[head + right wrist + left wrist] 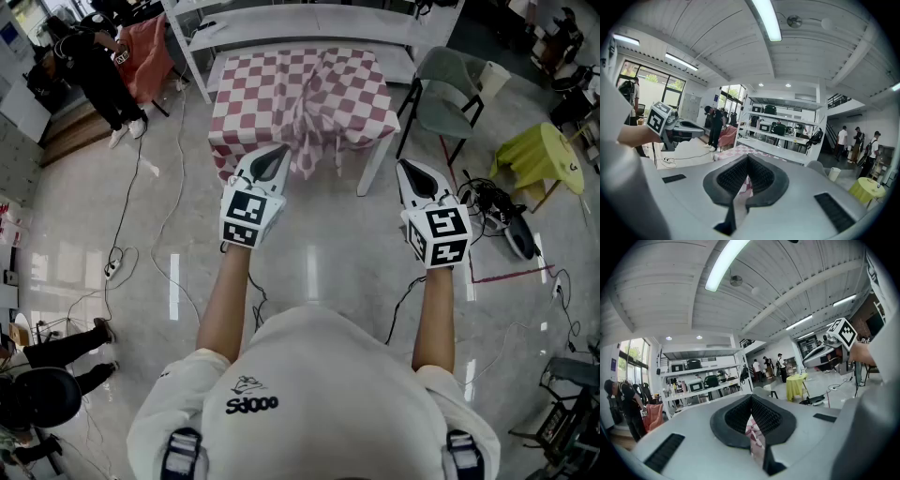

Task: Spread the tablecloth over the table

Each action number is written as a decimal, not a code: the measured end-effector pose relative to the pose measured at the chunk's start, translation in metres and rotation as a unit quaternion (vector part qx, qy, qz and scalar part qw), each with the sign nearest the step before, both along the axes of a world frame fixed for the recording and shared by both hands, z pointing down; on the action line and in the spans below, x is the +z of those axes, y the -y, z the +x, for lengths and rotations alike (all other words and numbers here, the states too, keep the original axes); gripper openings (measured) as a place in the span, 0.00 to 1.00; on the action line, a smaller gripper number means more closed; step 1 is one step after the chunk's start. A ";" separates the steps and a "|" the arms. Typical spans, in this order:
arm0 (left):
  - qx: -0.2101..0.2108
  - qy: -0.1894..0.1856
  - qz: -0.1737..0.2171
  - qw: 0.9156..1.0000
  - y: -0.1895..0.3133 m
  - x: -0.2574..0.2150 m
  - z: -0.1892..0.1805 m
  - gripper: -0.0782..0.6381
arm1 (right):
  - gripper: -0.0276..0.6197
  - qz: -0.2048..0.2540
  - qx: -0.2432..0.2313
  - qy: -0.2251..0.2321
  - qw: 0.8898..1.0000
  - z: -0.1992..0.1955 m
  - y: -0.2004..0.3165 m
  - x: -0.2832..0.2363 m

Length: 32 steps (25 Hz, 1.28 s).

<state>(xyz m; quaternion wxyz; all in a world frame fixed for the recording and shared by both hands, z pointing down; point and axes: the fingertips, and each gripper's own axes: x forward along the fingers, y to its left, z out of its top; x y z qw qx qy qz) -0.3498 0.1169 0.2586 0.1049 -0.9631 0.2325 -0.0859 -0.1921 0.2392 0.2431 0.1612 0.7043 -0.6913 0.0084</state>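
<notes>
Head view puts the left gripper [275,156] and right gripper [409,167] short of the far worktop [373,167], with the fingers of both pressed together on nothing. The step in hand looks like the reach, so I would open both, pinch the near hem either side of the bunch, and draw left and right evenly. The checked tablecloth [272,98] lies on that worktop, gathered into a ridge whose long axis runs far to near, its end spilling over the near edge toward the person.
</notes>
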 end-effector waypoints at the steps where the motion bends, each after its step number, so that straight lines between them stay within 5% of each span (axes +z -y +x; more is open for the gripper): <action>1: 0.002 0.002 -0.003 1.000 0.000 0.003 0.003 0.15 | 0.08 0.000 -0.001 -0.001 1.000 0.002 0.001 0.000; 21: 0.000 0.018 -0.020 1.000 -0.045 0.022 0.046 0.15 | 0.08 0.010 -0.026 0.034 0.999 0.036 -0.024 0.013; 29: -0.013 0.019 -0.030 0.999 -0.069 0.032 0.075 0.15 | 0.08 0.008 -0.038 0.013 0.999 0.073 -0.048 0.022; 32: -0.013 0.026 -0.032 0.999 -0.076 0.032 0.082 0.15 | 0.08 0.006 -0.038 0.038 0.999 0.086 -0.055 0.026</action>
